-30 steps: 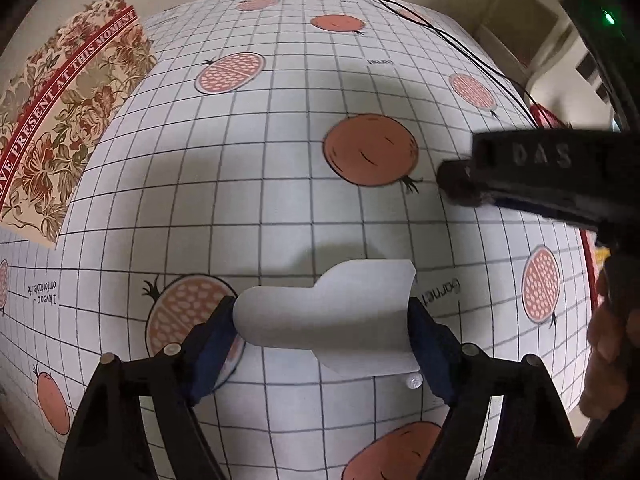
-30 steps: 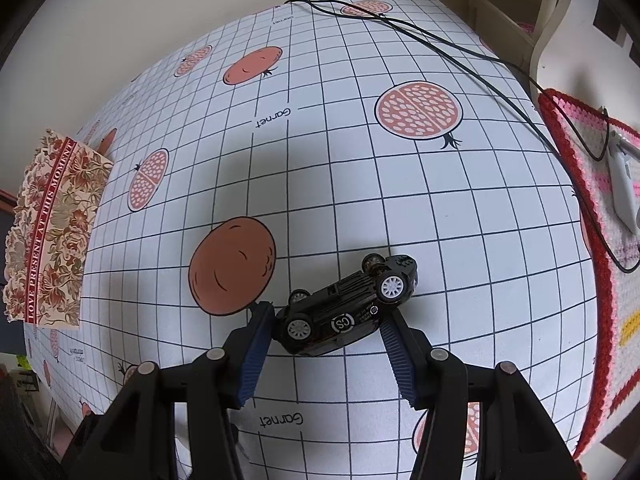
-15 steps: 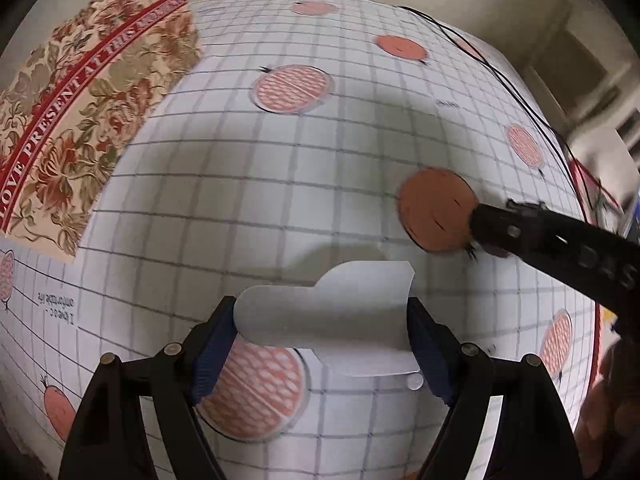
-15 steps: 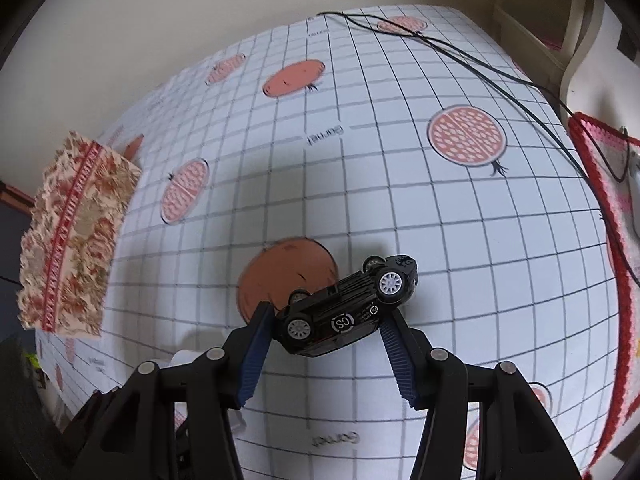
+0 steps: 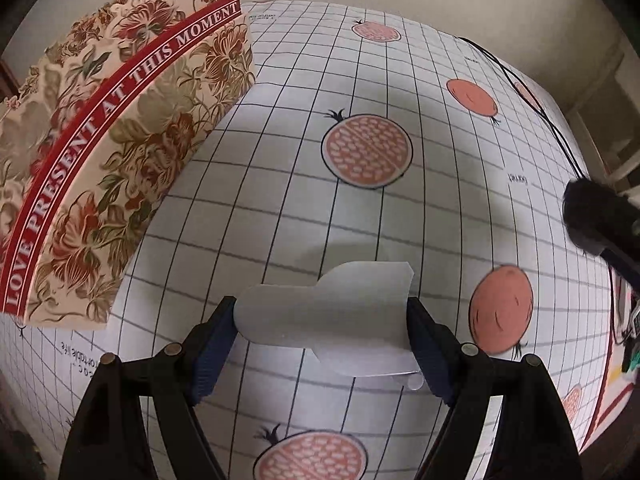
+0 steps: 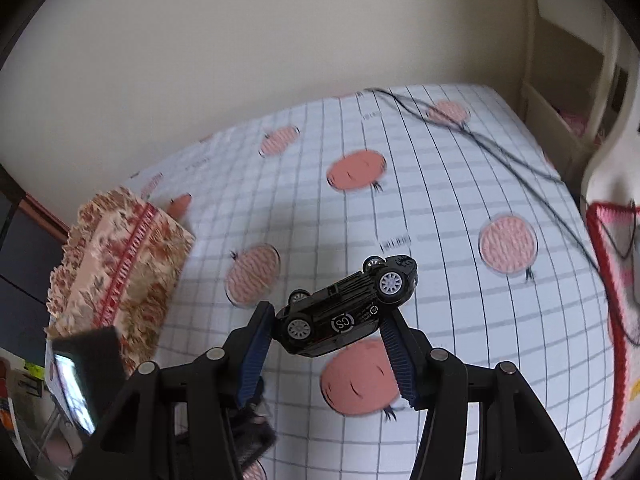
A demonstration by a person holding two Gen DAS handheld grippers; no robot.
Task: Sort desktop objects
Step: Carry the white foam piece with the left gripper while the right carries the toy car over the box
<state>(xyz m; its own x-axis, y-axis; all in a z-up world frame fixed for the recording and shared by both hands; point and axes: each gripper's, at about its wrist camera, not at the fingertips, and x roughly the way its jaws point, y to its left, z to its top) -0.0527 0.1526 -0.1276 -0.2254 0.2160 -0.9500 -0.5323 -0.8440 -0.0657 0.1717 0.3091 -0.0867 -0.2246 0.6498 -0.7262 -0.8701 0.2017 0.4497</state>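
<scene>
Toy car (image 6: 347, 307), black, upside down with wheels up, is clamped between the blue pads of the right gripper (image 6: 326, 346), held clear above the table (image 6: 460, 320); jaws at a middling width, closed on the car's ends. Left gripper (image 5: 322, 330) has its jaws set wide, pads pressing the two ends of a pale grey, rounded plastic piece (image 5: 324, 312) with a stepped top edge; what it is exactly I can't tell. It hangs over the tablecloth (image 5: 280, 200), white with a dark grid and pomegranate prints. Only container in view: a floral box (image 5: 116, 128) with scalloped top edge and a red band reading "LOVE PRESENT AT THIS MOMENT", standing on the cloth at upper left of the left wrist view, well apart from the grey piece. In the right wrist view the same box (image 6: 120, 272) sits at the left edge of the table, far from the car. Its inside is not visible from either camera, so contents can't be told. Black cable (image 6: 500, 160) runs across the far right of the cloth. Right wrist view is motion-blurred on the table surface; car and pads are sharp.
</scene>
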